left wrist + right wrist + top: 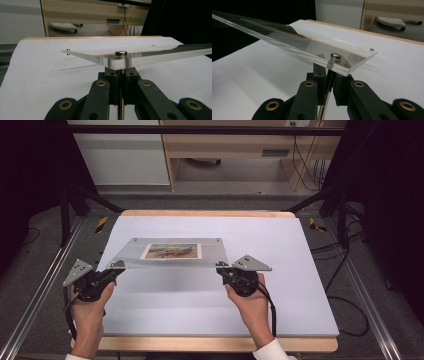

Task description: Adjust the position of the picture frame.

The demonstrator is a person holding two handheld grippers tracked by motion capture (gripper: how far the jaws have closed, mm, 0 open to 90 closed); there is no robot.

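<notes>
A clear acrylic frame (pixel 172 262) with a landscape picture (pixel 171 251) inside it hangs over the white sheet, its near edge raised. My left gripper (pixel 116 266) is shut on the near left corner and my right gripper (pixel 220 266) on the near right corner. In the left gripper view the jaws of the left gripper (pixel 121 71) meet just under the frame's corner (pixel 117 62), which carries a small round magnet (pixel 121 53). The right gripper view shows the right gripper (pixel 329 72) the same way under the other corner (pixel 347 67), beneath a magnet (pixel 336 56). The jaws' contact with the plate is hidden.
A white sheet (pixel 300 285) covers most of the wooden table (pixel 210 213). Black stand legs (pixel 67 215) rise at both far sides, with cables (pixel 345 285) on the floor at the right. Wooden furniture (pixel 235 147) stands beyond the table.
</notes>
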